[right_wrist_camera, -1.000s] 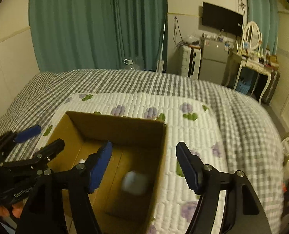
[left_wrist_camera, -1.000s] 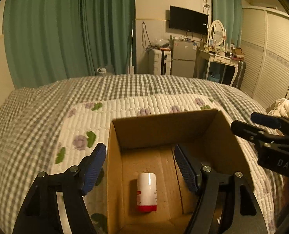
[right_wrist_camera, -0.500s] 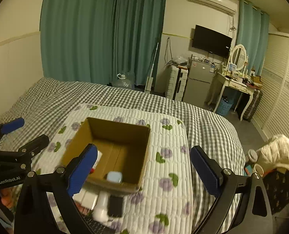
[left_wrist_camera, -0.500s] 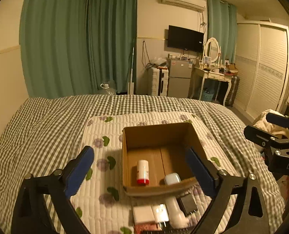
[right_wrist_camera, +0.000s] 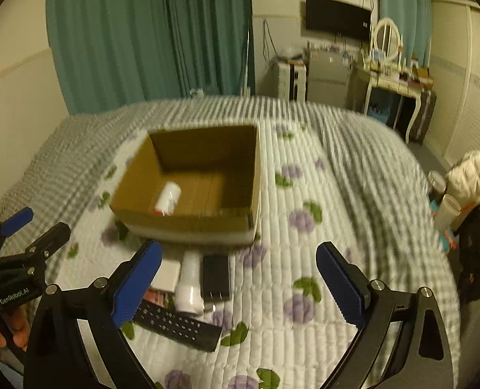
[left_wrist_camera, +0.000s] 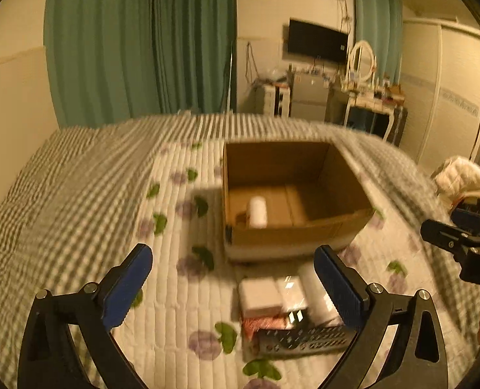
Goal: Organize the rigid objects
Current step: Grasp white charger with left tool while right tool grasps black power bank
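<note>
An open cardboard box (left_wrist_camera: 305, 230) (right_wrist_camera: 188, 222) sits on a quilted floral mat on the bed. A white bottle with a red end (left_wrist_camera: 257, 211) (right_wrist_camera: 167, 198) lies inside it. In front of the box lie a black remote (right_wrist_camera: 178, 324) (left_wrist_camera: 300, 340), a white bottle (right_wrist_camera: 190, 287), a black adapter (right_wrist_camera: 215, 277) and a white box (left_wrist_camera: 260, 295) (right_wrist_camera: 167, 275). My left gripper (left_wrist_camera: 233, 288) is open and empty, above the mat before the box. My right gripper (right_wrist_camera: 238, 283) is open and empty, above the loose items.
The checked bedspread (left_wrist_camera: 78, 175) surrounds the mat. Green curtains (left_wrist_camera: 142, 42), a wall TV (right_wrist_camera: 337, 17), a dressing table (right_wrist_camera: 399, 81) and a wardrobe stand beyond the bed. A white jacket on a chair (right_wrist_camera: 470, 175) is at the right.
Both grippers have drawn back from the box and come lower toward the items in front of it. They stay open and empty. The views are motion-blurred.
</note>
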A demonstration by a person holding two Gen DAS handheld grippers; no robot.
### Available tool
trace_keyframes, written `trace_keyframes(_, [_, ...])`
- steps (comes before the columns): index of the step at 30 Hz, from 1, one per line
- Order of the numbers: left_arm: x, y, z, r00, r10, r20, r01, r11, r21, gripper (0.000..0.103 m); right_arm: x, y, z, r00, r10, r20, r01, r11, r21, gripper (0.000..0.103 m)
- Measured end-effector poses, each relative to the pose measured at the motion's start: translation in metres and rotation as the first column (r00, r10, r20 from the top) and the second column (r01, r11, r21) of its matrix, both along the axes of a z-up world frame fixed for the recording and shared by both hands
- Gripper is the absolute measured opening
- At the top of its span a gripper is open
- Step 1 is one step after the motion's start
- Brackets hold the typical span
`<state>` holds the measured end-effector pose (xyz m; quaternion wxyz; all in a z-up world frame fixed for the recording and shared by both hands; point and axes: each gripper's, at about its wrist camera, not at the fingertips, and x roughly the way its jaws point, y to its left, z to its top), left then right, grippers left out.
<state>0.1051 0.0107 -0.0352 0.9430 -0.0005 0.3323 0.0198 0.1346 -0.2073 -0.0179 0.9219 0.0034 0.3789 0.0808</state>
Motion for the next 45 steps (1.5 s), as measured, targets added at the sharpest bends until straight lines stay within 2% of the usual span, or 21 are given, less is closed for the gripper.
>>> trace_keyframes(7, [0.013, -0.002, -0.063, 0.994, 0.010, -0.113, -0.009, 1.000, 0.006, 0.102, 0.034, 0.023, -0.078, 0.988, 0.024, -0.152, -0.033, 0.998, -0.053, 0.094])
trace_keyframes(13, [0.023, -0.003, -0.091, 0.988, -0.004, -0.153, 0.002, 1.000, -0.017, 0.102, 0.060, 0.042, -0.135, 0.959, 0.055, -0.276, -0.088, 0.990, -0.109, 0.069])
trace_keyframes(15, [0.027, -0.004, -0.095, 0.987, -0.010, -0.161, 0.006, 1.000, -0.020, 0.102, 0.067, 0.043, -0.146, 0.953, 0.062, -0.296, -0.089, 0.993, -0.080, 0.065])
trace_keyframes(20, [0.038, -0.007, -0.107, 0.980, -0.026, -0.197, 0.019, 0.999, -0.040, 0.100, 0.077, 0.047, -0.155, 0.949, 0.068, -0.308, -0.096, 0.993, -0.075, 0.053])
trace_keyframes(22, [0.040, -0.010, -0.111, 0.978, -0.035, -0.208, 0.025, 0.999, -0.047, 0.100, 0.081, 0.051, -0.160, 0.945, 0.087, -0.315, -0.105, 0.994, -0.043, 0.038])
trace_keyframes(25, [0.044, -0.017, -0.117, 0.973, -0.045, -0.226, 0.041, 0.999, -0.021, 0.099, 0.079, 0.057, -0.159, 0.952, 0.083, -0.294, -0.108, 0.991, -0.072, 0.038])
trace_keyframes(27, [0.049, -0.017, -0.124, 0.968, -0.041, -0.248, 0.041, 0.999, -0.007, 0.094, 0.075, 0.055, -0.155, 0.958, 0.078, -0.275, -0.103, 0.992, -0.076, 0.038])
trace_keyframes(31, [0.055, -0.010, -0.127, 0.965, -0.035, -0.261, 0.019, 0.998, -0.063, 0.088, 0.070, 0.039, -0.146, 0.968, 0.026, -0.249, -0.050, 0.995, -0.091, 0.038])
trace_keyframes(33, [0.057, -0.010, -0.126, 0.964, -0.039, -0.262, 0.027, 0.998, -0.048, 0.076, 0.069, 0.031, -0.142, 0.971, 0.005, -0.240, -0.028, 0.995, -0.092, 0.038])
trace_keyframes(34, [0.058, -0.011, -0.127, 0.961, -0.045, -0.274, 0.040, 0.999, -0.026, 0.061, 0.068, 0.029, -0.141, 0.971, 0.000, -0.239, -0.023, 0.995, -0.092, 0.038])
trace_keyframes(35, [0.057, -0.012, -0.128, 0.958, -0.051, -0.284, 0.053, 0.999, -0.001, 0.054, 0.067, 0.028, -0.141, 0.971, 0.000, -0.239, -0.021, 0.996, -0.088, 0.038])
trace_keyframes(37, [0.058, -0.012, -0.132, 0.954, -0.050, -0.296, 0.058, 0.998, 0.018, 0.053, 0.068, 0.024, -0.139, 0.971, 0.001, -0.239, -0.022, 0.996, -0.082, 0.038])
trace_keyframes(40, [0.064, -0.012, -0.134, 0.949, -0.051, -0.310, 0.053, 0.999, -0.003, 0.053, 0.068, 0.029, -0.139, 0.970, 0.006, -0.242, -0.026, 0.996, -0.082, 0.038])
trace_keyframes(45, [0.077, -0.017, -0.140, 0.946, -0.054, -0.321, 0.064, 0.998, 0.021, 0.052, 0.069, 0.031, -0.141, 0.969, 0.020, -0.248, -0.042, 0.996, -0.084, 0.038])
